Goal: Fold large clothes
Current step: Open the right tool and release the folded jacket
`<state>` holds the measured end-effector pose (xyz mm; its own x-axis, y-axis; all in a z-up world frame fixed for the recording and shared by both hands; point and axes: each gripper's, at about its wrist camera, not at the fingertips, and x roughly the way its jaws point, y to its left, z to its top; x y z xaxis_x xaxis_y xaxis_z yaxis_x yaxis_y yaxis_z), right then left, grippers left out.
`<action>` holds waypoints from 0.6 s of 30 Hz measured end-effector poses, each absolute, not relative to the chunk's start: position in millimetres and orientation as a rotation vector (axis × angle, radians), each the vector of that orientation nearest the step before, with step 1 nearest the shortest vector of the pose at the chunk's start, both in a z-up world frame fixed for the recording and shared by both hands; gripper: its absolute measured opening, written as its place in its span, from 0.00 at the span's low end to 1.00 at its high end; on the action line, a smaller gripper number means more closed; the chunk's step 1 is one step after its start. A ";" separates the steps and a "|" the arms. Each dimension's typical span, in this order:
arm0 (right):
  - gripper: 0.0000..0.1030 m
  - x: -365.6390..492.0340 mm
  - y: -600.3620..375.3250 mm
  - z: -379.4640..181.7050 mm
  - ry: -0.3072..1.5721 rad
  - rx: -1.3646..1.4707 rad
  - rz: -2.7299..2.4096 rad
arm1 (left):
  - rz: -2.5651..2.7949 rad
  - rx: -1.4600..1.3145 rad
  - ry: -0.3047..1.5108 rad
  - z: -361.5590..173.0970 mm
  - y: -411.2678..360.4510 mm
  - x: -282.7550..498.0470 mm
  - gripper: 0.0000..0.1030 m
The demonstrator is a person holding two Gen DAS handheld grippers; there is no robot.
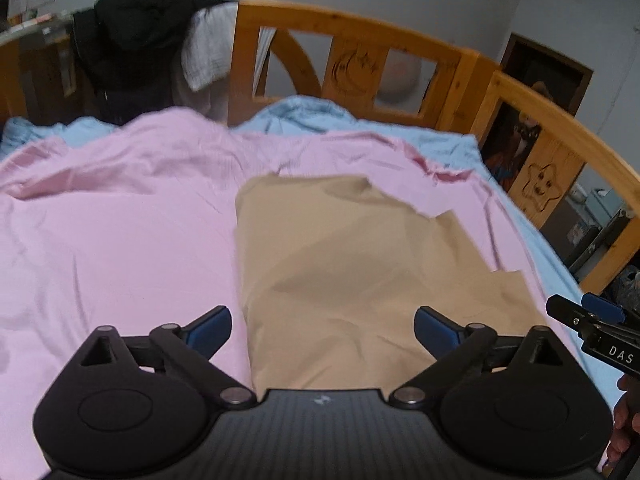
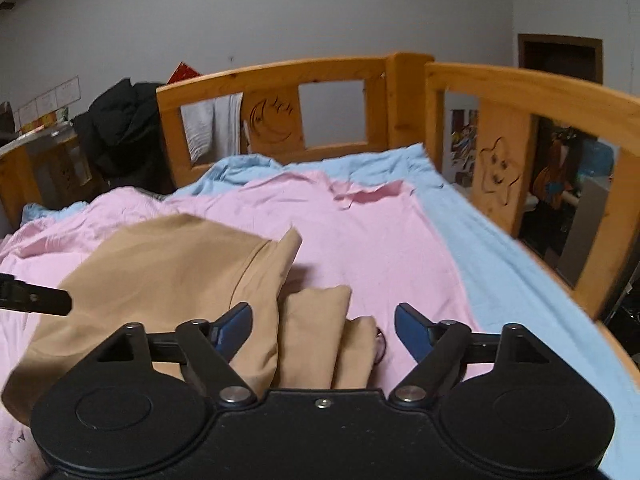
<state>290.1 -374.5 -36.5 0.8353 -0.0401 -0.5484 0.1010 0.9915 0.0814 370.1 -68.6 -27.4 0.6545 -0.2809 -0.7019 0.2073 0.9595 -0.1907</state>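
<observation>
Tan garment: lies on the pink sheet over a blue sheet, on a bed with a wooden rail.

Left gripper: jaws spread wide, nothing held; the cloth lies beneath the gap, pads clear of it.

Right gripper: jaws wide apart, nothing gripped; folded tan layers sit below the gap.

Left wrist view only: garment as a flat, broad panel; right gripper's tip at the right edge; part of a hand.

Right wrist view only: stacked fold edges, an upturned tan corner, left gripper's finger at the left edge.
</observation>
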 end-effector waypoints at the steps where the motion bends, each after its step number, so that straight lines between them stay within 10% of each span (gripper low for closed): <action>1: 0.84 284.7 -374.7 -31.8 0.567 0.112 -0.076 | -0.274 -0.092 0.795 -22.2 -67.7 363.5 0.98; 18: 0.99 121.6 -324.8 46.9 0.346 0.118 -0.023 | -0.313 0.208 0.562 59.3 -33.4 199.3 0.99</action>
<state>121.6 -324.8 46.9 0.9406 -0.0023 -0.3394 0.0426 0.9929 0.1112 199.3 -33.4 59.3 0.8009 -0.2331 -0.5516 0.3456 0.9322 0.1078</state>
